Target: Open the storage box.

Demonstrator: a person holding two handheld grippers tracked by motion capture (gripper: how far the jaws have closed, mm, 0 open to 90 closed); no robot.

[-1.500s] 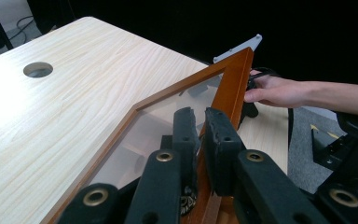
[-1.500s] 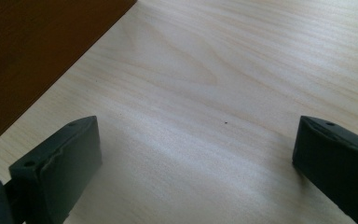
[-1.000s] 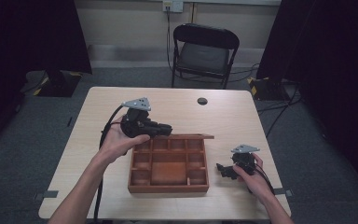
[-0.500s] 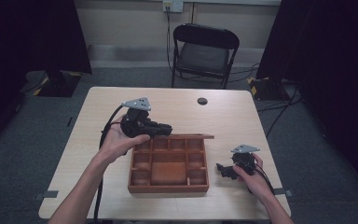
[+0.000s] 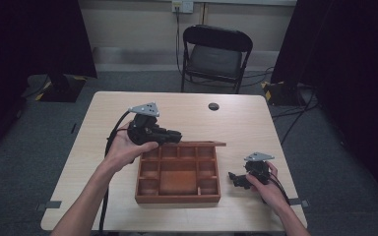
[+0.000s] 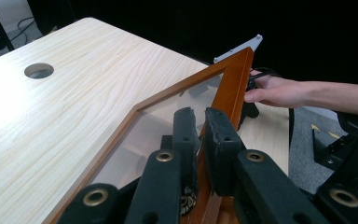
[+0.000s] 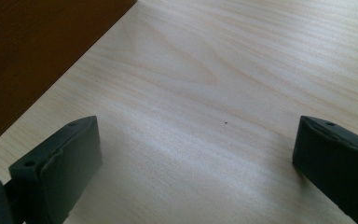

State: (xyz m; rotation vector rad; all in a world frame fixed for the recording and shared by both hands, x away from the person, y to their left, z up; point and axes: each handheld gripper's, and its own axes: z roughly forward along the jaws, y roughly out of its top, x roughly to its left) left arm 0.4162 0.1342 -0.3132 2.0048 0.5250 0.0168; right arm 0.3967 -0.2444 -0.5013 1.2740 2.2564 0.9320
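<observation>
High view: a wooden compartment box [image 5: 178, 173] is sitting near the middle of the desk [image 5: 256, 123], its glazed lid [image 5: 197, 144] raised at the far edge. The left gripper [image 5: 176, 136] is reaching in at the box's far left corner, its fingers closing on the lid's frame. The right gripper [image 5: 234, 178] is resting low on the desk just beside the box's right wall. A black folding chair [image 5: 215, 54] is standing beyond the desk. Left gripper view: the fingers [image 6: 221, 140] are clamping together on the lid's wooden frame [image 6: 230, 93], the clear pane lying to their left; the person's other hand [image 6: 275, 91] is showing farther off. Right gripper view: the fingers [image 7: 63, 161] are standing wide apart over bare desk, the box's dark wall [image 7: 32, 51] lying at upper left
</observation>
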